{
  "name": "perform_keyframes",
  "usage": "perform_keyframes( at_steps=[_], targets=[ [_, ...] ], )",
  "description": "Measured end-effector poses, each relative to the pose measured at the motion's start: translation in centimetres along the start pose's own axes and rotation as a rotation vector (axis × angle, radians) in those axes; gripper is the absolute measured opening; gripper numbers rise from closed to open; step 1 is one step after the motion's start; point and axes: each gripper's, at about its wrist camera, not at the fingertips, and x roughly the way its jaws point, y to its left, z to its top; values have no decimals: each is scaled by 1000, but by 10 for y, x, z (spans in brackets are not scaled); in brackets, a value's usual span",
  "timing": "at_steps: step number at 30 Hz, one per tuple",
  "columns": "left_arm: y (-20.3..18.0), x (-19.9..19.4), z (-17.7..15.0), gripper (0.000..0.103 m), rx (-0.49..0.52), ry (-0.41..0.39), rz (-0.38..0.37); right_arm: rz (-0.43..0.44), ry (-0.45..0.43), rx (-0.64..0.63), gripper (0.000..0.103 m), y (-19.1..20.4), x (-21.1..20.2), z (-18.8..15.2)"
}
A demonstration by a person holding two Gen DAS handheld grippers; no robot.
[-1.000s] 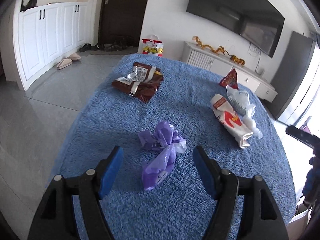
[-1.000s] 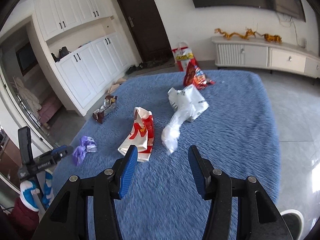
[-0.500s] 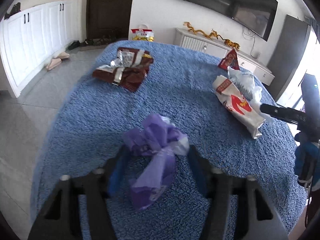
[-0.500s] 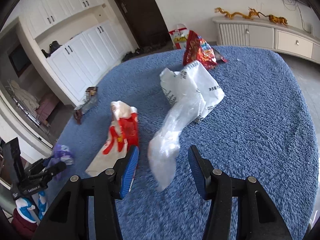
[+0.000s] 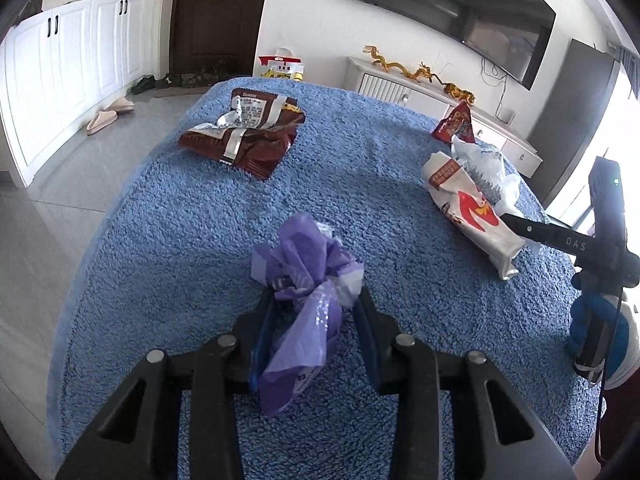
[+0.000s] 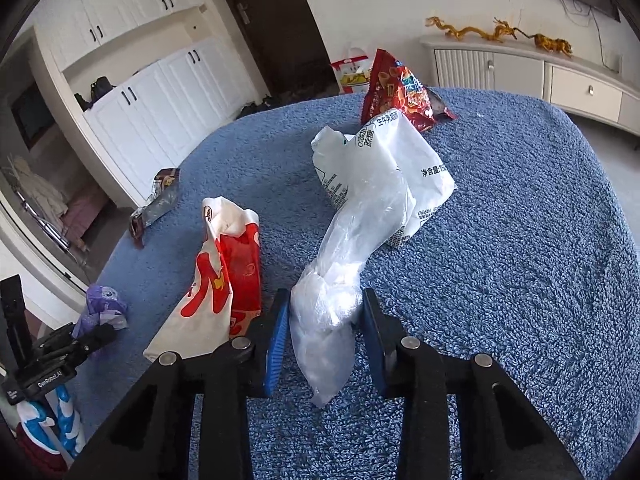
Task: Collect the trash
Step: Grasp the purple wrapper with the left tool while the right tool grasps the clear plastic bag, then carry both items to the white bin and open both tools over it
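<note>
Left wrist view: my left gripper [image 5: 316, 320] is closing around the purple wrapper [image 5: 308, 280], lengthwise between the jaws at lower centre; contact looks likely; my right gripper [image 6: 322, 332] closes likewise on the clear bag [image 6: 332, 304].

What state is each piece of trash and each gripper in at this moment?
purple bag: crumpled, between the left jaws.
left gripper: closing around the purple bag.
clear plastic bag: twisted, between the right jaws.
right gripper: closing around the clear plastic bag.
white pouch: crumpled, beside the clear bag.
red-and-white paper bag: flattened, untouched.
brown wrapper: torn open, lying flat.
red snack bag: standing up, opened.
</note>
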Motion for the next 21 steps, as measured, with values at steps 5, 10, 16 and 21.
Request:
perform_keyframes(
  at_steps=[5,10,16,21],
  targets=[
    [2,0,0,34,-10,-1,-6,8,-29,16,34,2,-20,-6],
    [-1,-4,0,34,7,-16,27,10,-58,-1,34,11,-58,-20],
    [-8,-28,-8,33,-3,-58,29,-26,-109,-23,34,9,-126,-47],
    [-21,-60,-12,32,10,-107,25,-72,-178,16,34,-7,-182,-64]
  ],
)
